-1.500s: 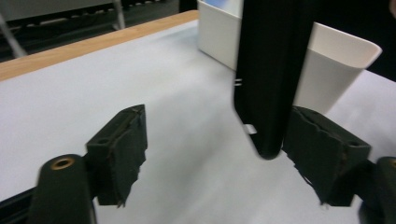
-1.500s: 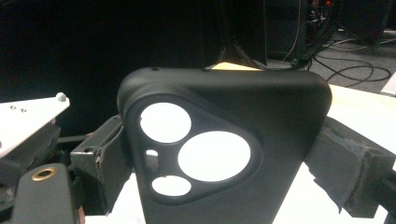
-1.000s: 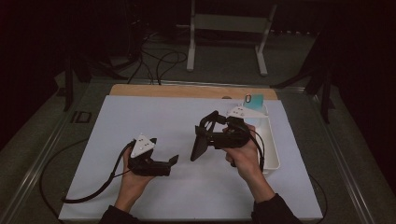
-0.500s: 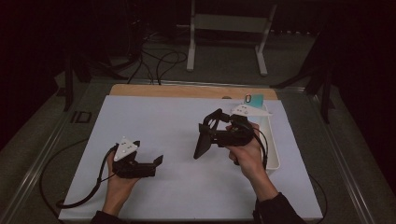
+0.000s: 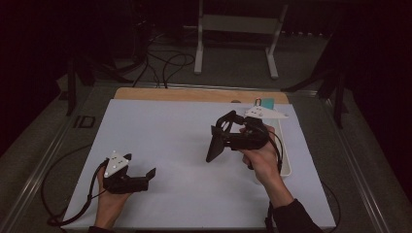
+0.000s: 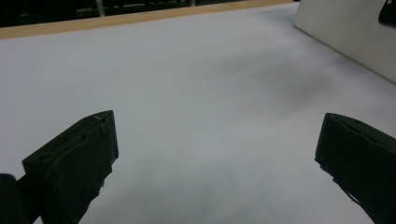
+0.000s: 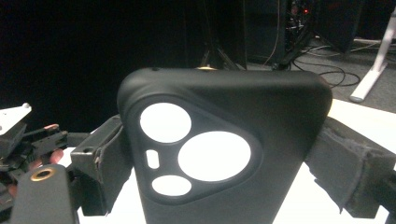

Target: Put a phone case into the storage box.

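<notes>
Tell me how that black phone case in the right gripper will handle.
The phone case is an empty shell with open camera cut-outs, so probably light and somewhat flexible. Clamped by its side edges in the right gripper, it may bow inward if squeezed harder.

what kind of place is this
Probably a lab or recording studio: a white-covered table in a dark room, loose cables on the floor, a metal stand behind, and a hand-held gripper clamping a black phone case.

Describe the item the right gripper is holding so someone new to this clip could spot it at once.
On the white mat, look right of centre, where the right gripper is held above the surface. Between its jaws hangs a black phone case. In the right gripper view it shows a rounded triangular camera opening with three round holes, unlike anything nearby.
</notes>
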Demonstrator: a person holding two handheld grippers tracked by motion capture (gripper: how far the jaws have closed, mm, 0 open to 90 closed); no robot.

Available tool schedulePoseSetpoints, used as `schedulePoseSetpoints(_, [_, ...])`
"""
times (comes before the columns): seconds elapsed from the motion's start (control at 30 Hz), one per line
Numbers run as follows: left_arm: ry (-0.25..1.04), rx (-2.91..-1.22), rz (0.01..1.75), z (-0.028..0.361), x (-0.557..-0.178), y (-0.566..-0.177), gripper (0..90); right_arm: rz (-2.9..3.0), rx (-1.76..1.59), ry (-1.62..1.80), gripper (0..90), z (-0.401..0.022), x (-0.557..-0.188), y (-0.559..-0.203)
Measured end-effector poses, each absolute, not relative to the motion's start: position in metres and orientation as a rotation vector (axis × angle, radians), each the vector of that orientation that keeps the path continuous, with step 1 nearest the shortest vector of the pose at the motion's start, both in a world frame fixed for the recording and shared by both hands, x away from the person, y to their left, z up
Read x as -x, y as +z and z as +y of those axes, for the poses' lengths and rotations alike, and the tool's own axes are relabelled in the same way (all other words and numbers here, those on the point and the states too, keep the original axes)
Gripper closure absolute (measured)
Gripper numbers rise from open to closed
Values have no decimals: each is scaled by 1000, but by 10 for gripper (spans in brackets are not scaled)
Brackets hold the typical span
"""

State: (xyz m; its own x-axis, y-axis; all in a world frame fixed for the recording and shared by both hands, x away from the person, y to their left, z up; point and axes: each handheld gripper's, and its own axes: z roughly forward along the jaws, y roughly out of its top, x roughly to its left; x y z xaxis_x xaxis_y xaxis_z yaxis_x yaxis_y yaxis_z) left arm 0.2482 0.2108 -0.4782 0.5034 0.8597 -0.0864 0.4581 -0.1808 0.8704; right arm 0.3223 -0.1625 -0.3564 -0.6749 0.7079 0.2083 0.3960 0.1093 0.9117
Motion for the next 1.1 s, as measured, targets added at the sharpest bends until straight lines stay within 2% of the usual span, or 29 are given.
schedulePoseSetpoints(0.5, [550, -1769, 1179, 236, -235, -492, 0, 2079, -1106, 1570, 140, -175, -325, -352])
schedulePoseSetpoints(1.1, [599, -1820, 1186, 233, -232, -499, 0, 2006, -1131, 1531, 138, -200, -333, -337])
